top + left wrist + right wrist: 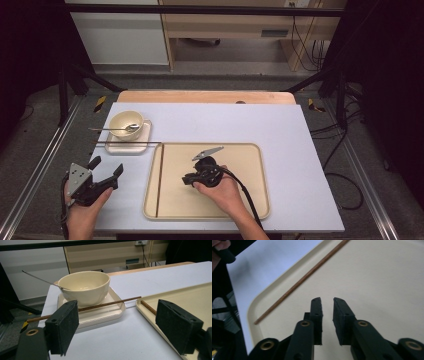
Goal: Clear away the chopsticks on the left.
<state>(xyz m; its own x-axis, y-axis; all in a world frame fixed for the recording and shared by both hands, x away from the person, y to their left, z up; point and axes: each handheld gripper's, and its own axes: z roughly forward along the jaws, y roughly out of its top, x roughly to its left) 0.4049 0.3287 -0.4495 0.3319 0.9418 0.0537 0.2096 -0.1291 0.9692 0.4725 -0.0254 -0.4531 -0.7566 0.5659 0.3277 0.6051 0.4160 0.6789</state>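
High view: the right claw (189, 179) hangs low over the cream plastic tray (250, 150), pointing left toward the thin brown wooden chopstick (159, 181) that lies lengthwise along the tray's left side. Jaws a little apart, nothing between them. Reads as the chopstick set down on the tray and the claw coming off it. A second brown chopstick (126, 144) rests across the small cream square plate (120, 149) under the cream bowl (125, 122), which holds a metal spoon (131, 128). Likely next pick; it calls for a narrow pinch on a thin stick propped on the plate's rim. The left claw (106, 170) rests on the white bench (280, 125), forearm in from the bottom edge.

Left gripper view: jaws wide, empty, level with the bench, aimed at bowl and plate; the second chopstick sits beyond them.

Right gripper view: jaws slightly parted over bare tray, tilted downward, chopstick well ahead, untouched.
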